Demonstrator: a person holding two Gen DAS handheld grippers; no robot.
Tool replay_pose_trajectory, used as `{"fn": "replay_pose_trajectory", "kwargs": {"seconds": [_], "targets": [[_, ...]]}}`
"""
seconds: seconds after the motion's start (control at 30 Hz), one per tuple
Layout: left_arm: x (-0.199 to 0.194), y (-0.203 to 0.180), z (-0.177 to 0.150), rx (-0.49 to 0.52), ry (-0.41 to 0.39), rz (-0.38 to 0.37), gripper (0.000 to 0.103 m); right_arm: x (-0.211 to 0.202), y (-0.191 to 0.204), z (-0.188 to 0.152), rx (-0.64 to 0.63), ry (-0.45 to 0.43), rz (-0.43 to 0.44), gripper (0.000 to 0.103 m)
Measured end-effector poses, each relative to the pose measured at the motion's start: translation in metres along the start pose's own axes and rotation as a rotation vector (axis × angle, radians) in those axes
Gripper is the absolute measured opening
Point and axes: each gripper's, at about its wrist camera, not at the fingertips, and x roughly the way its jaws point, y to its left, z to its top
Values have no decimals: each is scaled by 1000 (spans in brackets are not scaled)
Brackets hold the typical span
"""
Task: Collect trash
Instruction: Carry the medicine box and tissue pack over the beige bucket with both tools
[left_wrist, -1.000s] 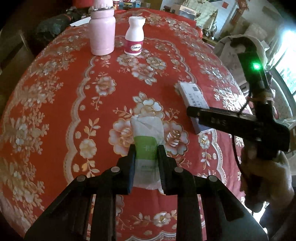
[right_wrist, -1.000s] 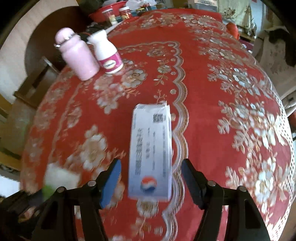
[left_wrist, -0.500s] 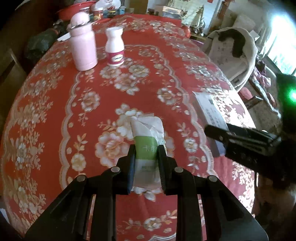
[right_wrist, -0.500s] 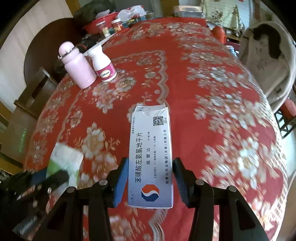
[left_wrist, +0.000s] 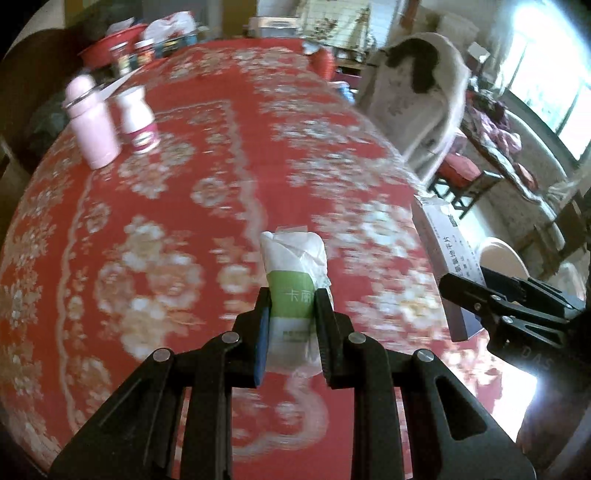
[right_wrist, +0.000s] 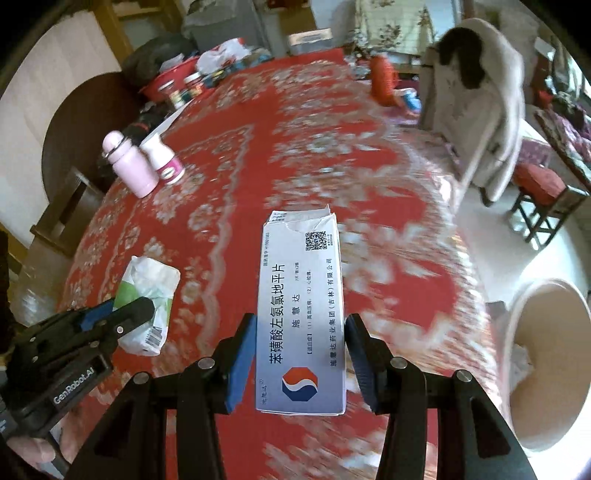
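The left gripper (left_wrist: 291, 325) clamps a white and green tissue pack (left_wrist: 293, 280) at lower centre of the left view, above the red flowered tablecloth (left_wrist: 221, 166). The right gripper (right_wrist: 301, 354) grips a white medicine box (right_wrist: 301, 314) by its long sides at lower centre of the right view; its jaws have just been closing on the box. A pale bin (right_wrist: 546, 369) sits at lower right. A pink bottle (right_wrist: 129, 166) and a white bottle (right_wrist: 164, 160) stand touching at upper left.
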Motion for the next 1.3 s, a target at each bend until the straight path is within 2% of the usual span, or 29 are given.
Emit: {"fn": "replay_pose_trajectory", "kwargs": {"seconds": [0.4,0.63,0.87,1.3], "targets": [[4,-148,9,138,-1,-126,20,-74,-134,-35,147,-43,-128,47],[18,-225,9,233,21,-190,20,-96,-197,-55,237,-48,-190,47],[36,-269,6,273,60,-221,20,-107,-244,-71,313,-54,-228,47],[65,-300,1,302,99,-270,21,-102,-286,-86,395,-32,-247,47]]}}
